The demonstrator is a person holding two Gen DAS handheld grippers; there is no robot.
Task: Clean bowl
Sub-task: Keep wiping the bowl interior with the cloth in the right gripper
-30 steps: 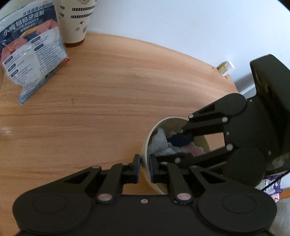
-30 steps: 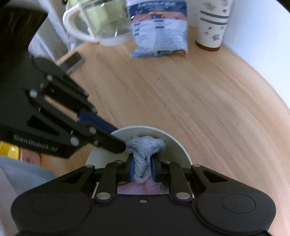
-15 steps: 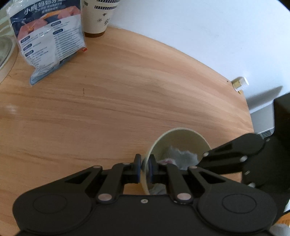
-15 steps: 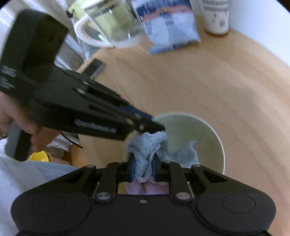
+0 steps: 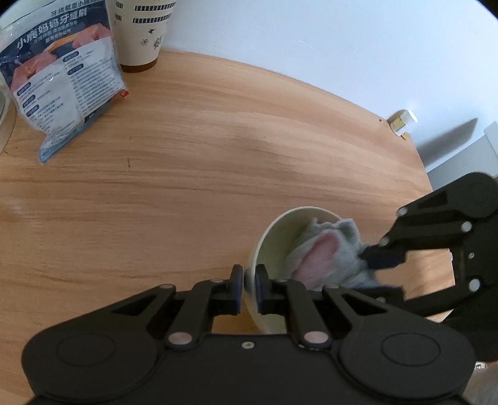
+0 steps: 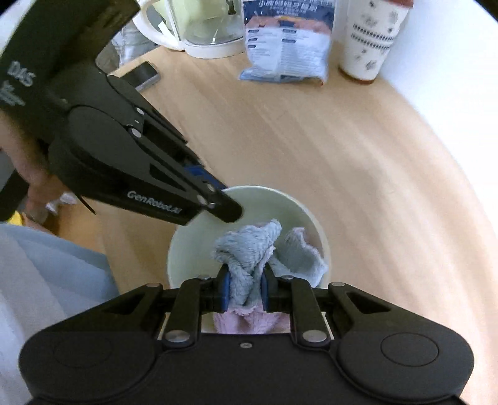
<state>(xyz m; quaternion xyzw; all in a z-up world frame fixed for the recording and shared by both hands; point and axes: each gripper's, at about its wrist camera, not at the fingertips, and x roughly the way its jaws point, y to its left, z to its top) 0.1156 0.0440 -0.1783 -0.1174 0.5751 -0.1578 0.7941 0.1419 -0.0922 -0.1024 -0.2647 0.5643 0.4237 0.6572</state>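
Note:
A pale green bowl stands on the wooden table. My left gripper is shut on the bowl's near rim, one pad inside the wall and one outside. In the right wrist view the same gripper reaches in from the left and pinches the far left rim. My right gripper is shut on a grey and pink cloth. The cloth is bunched in the bowl, and part of it lies over the right rim. The bowl's bottom is hidden by the cloth.
At the back of the table stand a patterned paper cup and a blue and white pouch. A glass kettle and a phone lie far left. A hand grips the left tool.
The right gripper has risen and drawn back with the cloth, from deep in the bowl to its right rim. The left gripper keeps its hold on the rim.

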